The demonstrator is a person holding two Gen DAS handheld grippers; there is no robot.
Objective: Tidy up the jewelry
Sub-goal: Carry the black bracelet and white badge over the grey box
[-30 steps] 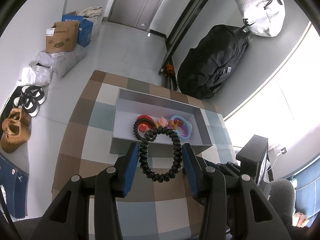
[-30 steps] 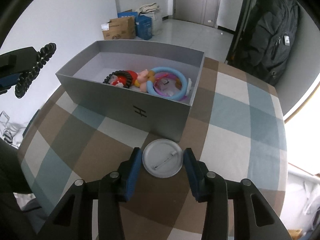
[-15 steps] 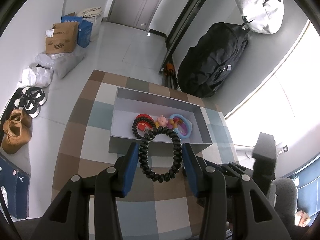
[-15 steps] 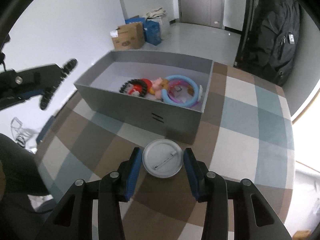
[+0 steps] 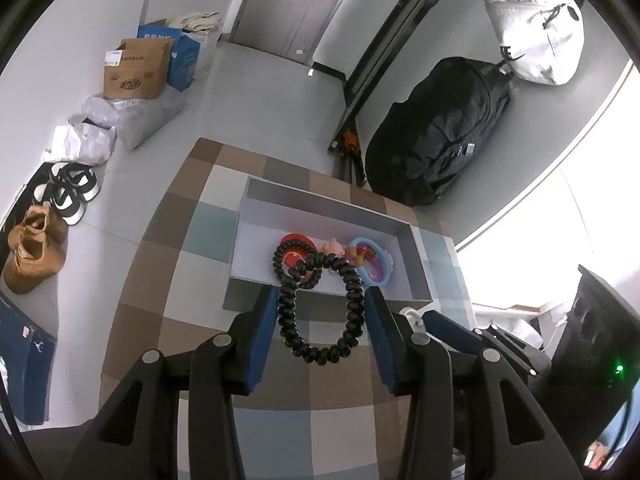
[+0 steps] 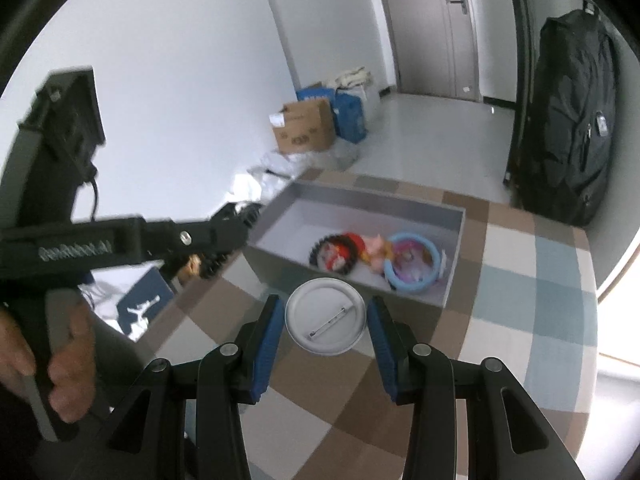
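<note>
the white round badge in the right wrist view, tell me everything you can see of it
The pin badge is a round white disc, plastic or painted metal by its look, with a raised rim. Its back faces the camera, showing a thin metal safety pin set slantwise across the lower half. It sits between the blue pads of the right gripper, whose jaws close on its edges, held clear of the checkered tablecloth, in front of the near wall of the grey box.

The left gripper pinches a black coil tie; the right gripper, at its four o'clock, clamps a round badge.
</note>
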